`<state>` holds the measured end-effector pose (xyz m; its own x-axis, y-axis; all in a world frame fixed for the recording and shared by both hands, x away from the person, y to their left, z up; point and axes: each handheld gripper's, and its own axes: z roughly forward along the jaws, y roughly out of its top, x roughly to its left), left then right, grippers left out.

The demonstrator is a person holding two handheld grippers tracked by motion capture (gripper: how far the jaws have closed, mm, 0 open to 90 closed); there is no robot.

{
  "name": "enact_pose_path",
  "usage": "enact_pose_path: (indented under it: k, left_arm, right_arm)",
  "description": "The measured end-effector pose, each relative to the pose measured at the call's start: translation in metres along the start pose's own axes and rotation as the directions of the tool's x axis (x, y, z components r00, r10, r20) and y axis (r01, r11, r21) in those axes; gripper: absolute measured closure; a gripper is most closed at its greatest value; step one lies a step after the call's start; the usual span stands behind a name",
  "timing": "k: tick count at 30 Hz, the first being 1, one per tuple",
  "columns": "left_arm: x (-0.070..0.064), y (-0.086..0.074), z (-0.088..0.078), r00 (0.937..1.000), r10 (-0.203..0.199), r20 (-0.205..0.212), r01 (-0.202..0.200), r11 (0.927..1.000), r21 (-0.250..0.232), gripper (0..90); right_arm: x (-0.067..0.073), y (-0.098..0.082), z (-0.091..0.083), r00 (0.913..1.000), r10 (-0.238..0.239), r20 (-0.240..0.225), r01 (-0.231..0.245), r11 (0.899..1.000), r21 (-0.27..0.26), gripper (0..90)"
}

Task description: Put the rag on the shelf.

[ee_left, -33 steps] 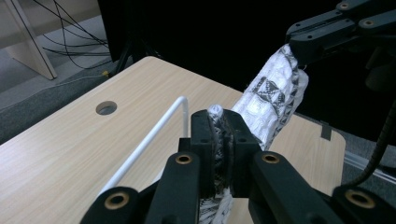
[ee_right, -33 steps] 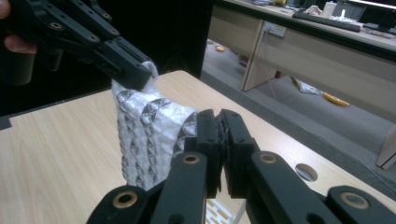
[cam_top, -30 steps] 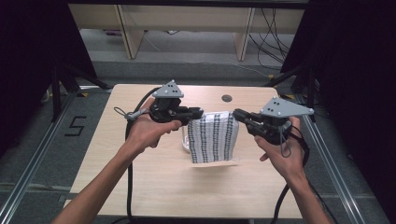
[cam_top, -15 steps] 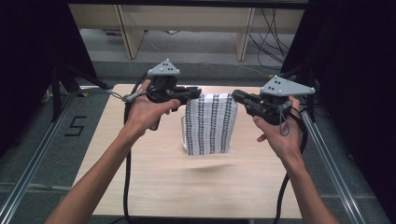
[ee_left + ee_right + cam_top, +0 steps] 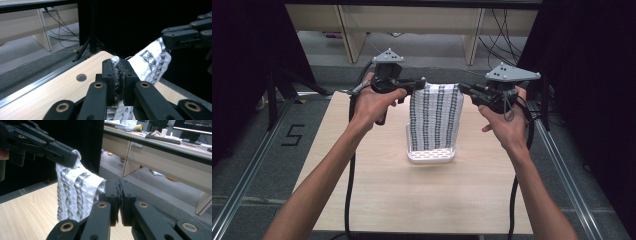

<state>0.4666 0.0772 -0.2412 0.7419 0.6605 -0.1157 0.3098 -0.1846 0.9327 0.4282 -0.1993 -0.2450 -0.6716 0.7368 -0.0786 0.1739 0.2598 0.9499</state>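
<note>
At centre-left of the high view the left gripper is clamped on 1 top corner of the patterned cloth. The cloth hangs at centre, above a white tray on the table. At centre-right the right gripper pinches the other corner. The lift looks done — laying or folding the cloth seems left.

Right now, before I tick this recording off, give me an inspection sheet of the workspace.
Surface: light wooden table, round hole near its far edge.
Job's things: patterned cloth held up by its top corners, hanging over a white perforated basket.
Clutter: nothing seen.
Grippers: left gripper and right gripper each shut on a top corner of the cloth.
Cables: a black cable trails from each gripper.
Surroundings: grey floor with a 5 mark, desk legs, dark curtains.
</note>
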Motion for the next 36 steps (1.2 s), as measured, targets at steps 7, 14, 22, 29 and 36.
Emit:
enact_pose_path:
  k: [7, 14, 22, 29, 36]
  left_arm:
    - [0.019, 0.004, 0.02, 0.9971, -0.063, -0.042, 0.062, 0.9978, -0.021, 83.8]
    - [0.04, -0.003, 0.045, 0.9873, -0.137, -0.08, 0.135, 0.9904, -0.026, 83.6]
    - [0.059, -0.016, 0.063, 0.9716, -0.219, -0.088, 0.219, 0.9757, -0.017, 82.9]
    - [0.066, -0.03, 0.071, 0.9668, -0.238, -0.092, 0.241, 0.9705, 0.016, 82.1]
    - [0.073, -0.04, 0.077, 0.9575, -0.275, -0.088, 0.278, 0.9598, 0.034, 81.0]
  right_arm:
    - [-0.018, 0.007, 0.024, 0.9994, 0.004, 0.033, -0.004, 1.0, 0.017, 87.5]
    - [-0.034, 0.004, 0.055, 0.9976, 0.041, 0.056, -0.044, 0.998, 0.055, 87.4]
    - [-0.052, -0.01, 0.089, 0.9911, 0.105, 0.081, -0.113, 0.988, 0.102, 87.0]
    - [-0.058, -0.025, 0.11, 0.9889, 0.122, 0.085, -0.133, 0.982, 0.137, 86.4]
    - [-0.058, -0.036, 0.119, 0.983, 0.159, 0.091, -0.173, 0.971, 0.166, 83.0]
